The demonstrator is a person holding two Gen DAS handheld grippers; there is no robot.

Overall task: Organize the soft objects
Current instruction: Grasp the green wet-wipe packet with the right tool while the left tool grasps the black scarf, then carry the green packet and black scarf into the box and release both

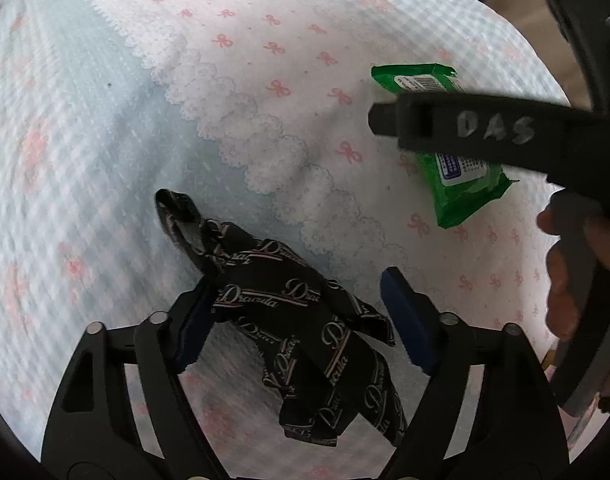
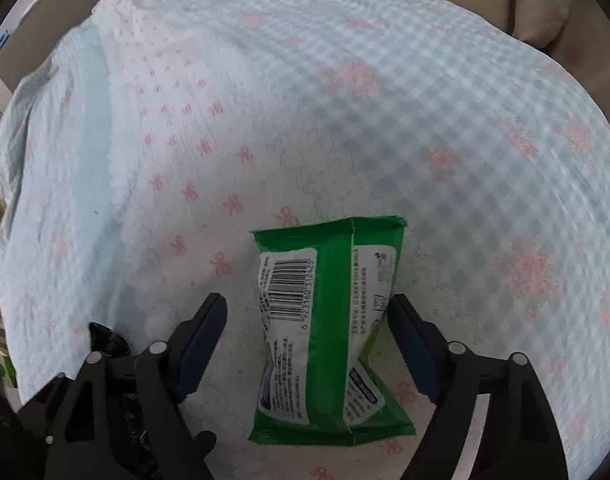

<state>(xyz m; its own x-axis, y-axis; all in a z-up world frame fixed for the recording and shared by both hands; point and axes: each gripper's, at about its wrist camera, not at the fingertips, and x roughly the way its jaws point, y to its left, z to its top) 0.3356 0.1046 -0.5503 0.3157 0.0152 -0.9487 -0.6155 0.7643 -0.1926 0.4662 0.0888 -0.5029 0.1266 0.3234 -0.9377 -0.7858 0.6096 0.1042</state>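
A black cloth printed with white script (image 1: pixel 301 320) lies crumpled on the bedspread (image 1: pixel 105 140). My left gripper (image 1: pixel 293 312) is open, its jaws either side of the cloth and just above it. A green pack of wet wipes (image 2: pixel 329 332) lies label side up on the bedspread (image 2: pixel 425 140). My right gripper (image 2: pixel 309 328) is open, straddling the pack, the right pad close to its edge. In the left wrist view the pack (image 1: pixel 465 188) lies at the right, partly hidden behind the right gripper's black body (image 1: pixel 485 132).
The bedspread is blue-and-white check with pink bows, with a white scalloped lace panel (image 1: pixel 265 120) across it. A beige cushion (image 2: pixel 545 4) lies past its far edge. A corner of the black cloth (image 2: pixel 109 340) shows at the left in the right wrist view.
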